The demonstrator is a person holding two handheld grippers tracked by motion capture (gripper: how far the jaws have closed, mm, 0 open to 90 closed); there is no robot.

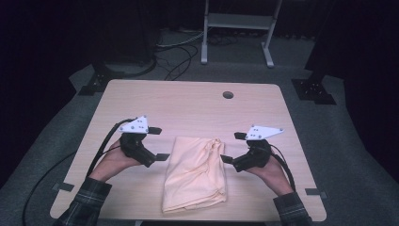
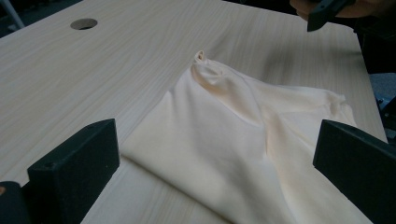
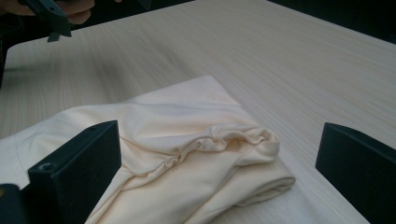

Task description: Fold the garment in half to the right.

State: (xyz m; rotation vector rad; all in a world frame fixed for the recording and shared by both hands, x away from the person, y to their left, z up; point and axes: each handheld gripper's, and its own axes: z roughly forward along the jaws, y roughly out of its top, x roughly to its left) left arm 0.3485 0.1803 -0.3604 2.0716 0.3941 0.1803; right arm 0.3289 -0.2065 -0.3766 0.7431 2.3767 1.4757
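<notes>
Here the folded cloth (image 1: pixel 194 174) lies on the worktop (image 1: pixel 188 101) between both grippers, left (image 1: pixel 159 143) and right (image 1: pixel 233 147), fingers spread and empty. A shallow pinch probably catches only the top layer, so the fold opens.

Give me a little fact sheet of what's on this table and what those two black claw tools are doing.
Surface: light wooden table with a round hole near its far edge
Main item: folded cream cloth, bunched at its far right corner
Left gripper: jaws open, just left of the cloth, holding nothing
Right gripper: jaws open, just right of the cloth, holding nothing
Contact: neither seems to touch the cloth
</notes>
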